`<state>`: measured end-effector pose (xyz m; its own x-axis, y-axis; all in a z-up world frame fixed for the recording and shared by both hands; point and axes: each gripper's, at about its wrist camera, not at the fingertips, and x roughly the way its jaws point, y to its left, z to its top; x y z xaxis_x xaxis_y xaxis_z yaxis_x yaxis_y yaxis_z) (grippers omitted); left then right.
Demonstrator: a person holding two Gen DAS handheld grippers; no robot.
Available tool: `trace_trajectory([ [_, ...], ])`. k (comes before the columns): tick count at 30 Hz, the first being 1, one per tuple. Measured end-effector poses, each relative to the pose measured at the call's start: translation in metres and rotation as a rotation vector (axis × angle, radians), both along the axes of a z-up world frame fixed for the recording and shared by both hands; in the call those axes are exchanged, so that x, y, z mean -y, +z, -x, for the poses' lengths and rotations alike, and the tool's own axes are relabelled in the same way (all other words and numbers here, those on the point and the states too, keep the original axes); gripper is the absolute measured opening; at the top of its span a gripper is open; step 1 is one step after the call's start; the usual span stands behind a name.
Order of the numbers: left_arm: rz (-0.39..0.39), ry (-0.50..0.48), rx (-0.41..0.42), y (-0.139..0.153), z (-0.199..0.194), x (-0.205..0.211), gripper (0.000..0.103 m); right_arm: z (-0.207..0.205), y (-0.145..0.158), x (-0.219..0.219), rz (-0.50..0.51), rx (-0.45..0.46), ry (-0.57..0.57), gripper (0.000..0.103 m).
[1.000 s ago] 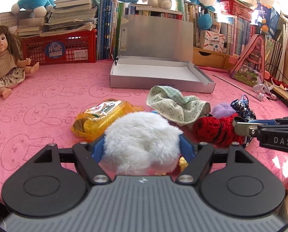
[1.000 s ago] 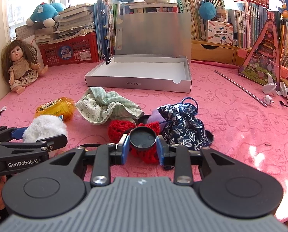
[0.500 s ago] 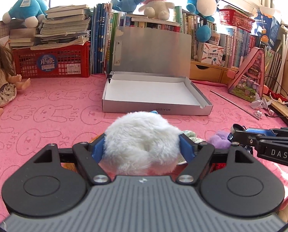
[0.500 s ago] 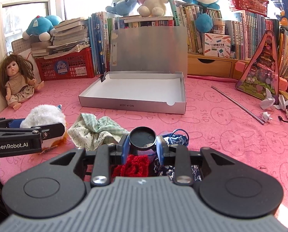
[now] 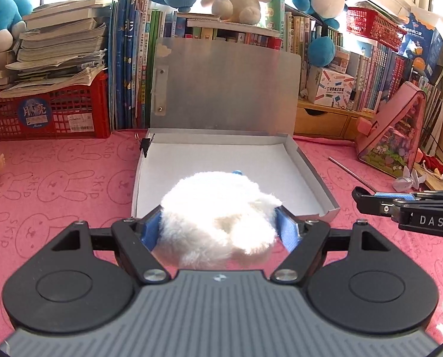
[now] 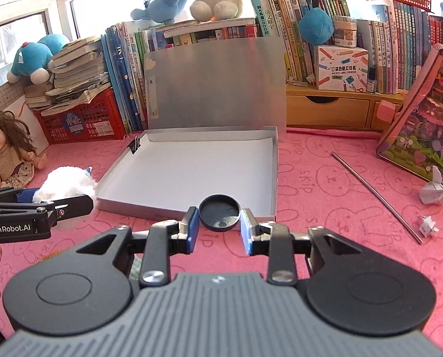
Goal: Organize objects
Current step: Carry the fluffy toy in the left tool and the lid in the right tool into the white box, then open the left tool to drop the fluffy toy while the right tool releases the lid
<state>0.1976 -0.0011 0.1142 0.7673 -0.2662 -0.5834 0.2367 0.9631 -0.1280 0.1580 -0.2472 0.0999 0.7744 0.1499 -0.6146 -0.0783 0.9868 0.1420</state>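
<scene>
White fluffy plush toy sits squeezed between the blue pads of my left gripper, its fur bulging past both of them, so that gripper stands fairly wide but is closed on the toy. From the right wrist view the same toy shows at the left edge, just beside the near left corner of the box, with the left gripper's side reading "GenRobot.AI".

My right gripper is drawn in narrow and clamps a round black lid by its rim, hollow side facing the camera. It hangs over the near wall of the grey cardboard box. From the left wrist view my right gripper shows side-on at the right, marked "DAS".

That box lies open on the pink tablecloth, which is printed with rabbit outlines and the word "SKIP". Its lid flap stands upright against the books, and a black binder clip grips its far left corner.

Behind the box, a red plastic crate with a round blue sticker holds stacked books. A white carton on the wooden drawer unit reads "POCKET LABEL PRINTER". A doll sits at the far left, and a thin metal rod lies on the cloth at the right.
</scene>
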Motion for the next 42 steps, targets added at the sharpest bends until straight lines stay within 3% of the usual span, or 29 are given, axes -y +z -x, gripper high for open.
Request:
trace_trajectory([
  [10, -0.048, 0.011, -0.051, -0.004, -0.116, 0.026, 0.08, -0.112, -0.006, 0.006, -0.033, -0.118, 0.001, 0.034],
  [18, -0.065, 0.054, -0.099, -0.036, -0.182, 0.037, 0.08, -0.179, -0.035, 0.014, -0.094, -0.195, -0.042, 0.035],
  [22, -0.138, 0.059, -0.137, -0.056, -0.196, 0.046, 0.08, -0.195, -0.055, 0.008, -0.07, -0.234, -0.05, 0.035],
  [28, -0.174, 0.049, -0.148, -0.071, -0.203, 0.049, 0.08, -0.204, -0.075, -0.007, -0.014, -0.269, -0.038, 0.035],
  [38, -0.179, 0.048, -0.173, -0.09, -0.205, 0.046, 0.081, -0.206, -0.083, -0.012, 0.031, -0.271, -0.017, 0.035],
  [39, -0.176, 0.048, -0.172, -0.09, -0.205, 0.046, 0.082, -0.206, -0.083, -0.012, 0.032, -0.27, -0.015, 0.036],
  [42, -0.179, 0.029, -0.153, -0.088, -0.202, 0.046, 0.084, -0.202, -0.08, -0.013, 0.06, -0.23, -0.024, 0.052],
])
